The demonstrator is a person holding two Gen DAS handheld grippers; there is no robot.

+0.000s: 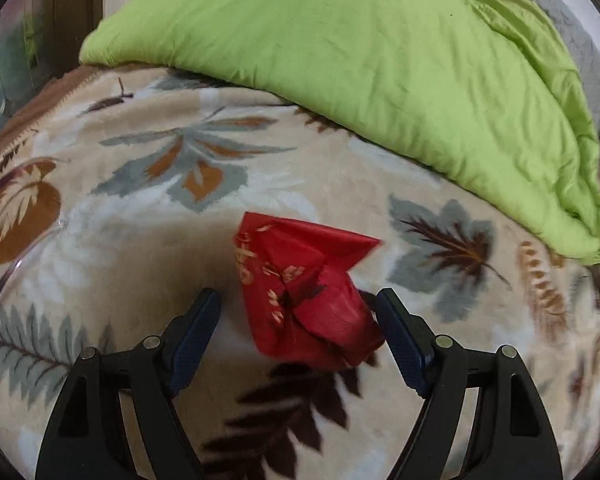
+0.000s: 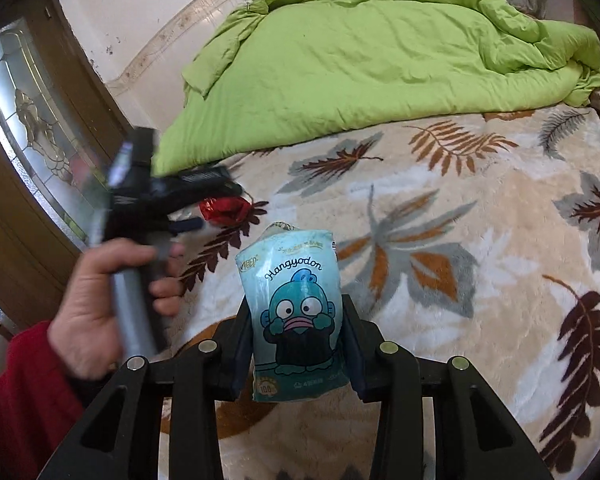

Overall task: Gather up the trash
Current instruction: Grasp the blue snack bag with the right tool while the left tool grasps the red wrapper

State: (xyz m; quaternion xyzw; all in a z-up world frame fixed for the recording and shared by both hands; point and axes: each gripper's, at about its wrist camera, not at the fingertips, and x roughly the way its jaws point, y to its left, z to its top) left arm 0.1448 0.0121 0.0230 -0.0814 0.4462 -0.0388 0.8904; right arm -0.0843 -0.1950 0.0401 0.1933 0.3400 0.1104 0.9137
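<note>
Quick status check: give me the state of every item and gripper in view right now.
Crumpled red foil wrapper: lying on the leaf-patterned blanket, not gripped.
Left gripper: open around the wrapper.
Blue cartoon tissue pack: upright, clamped.
Right gripper: shut on the pack.
Green quilt: rumpled.

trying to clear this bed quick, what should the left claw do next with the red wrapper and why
Probably close the left claw on the crumpled red foil wrapper. The wrapper lies between its open fingers on the leaf-patterned blanket, near one pad but not pinched. The right claw already grips the pale blue cartoon tissue pack, so it is occupied.
</note>
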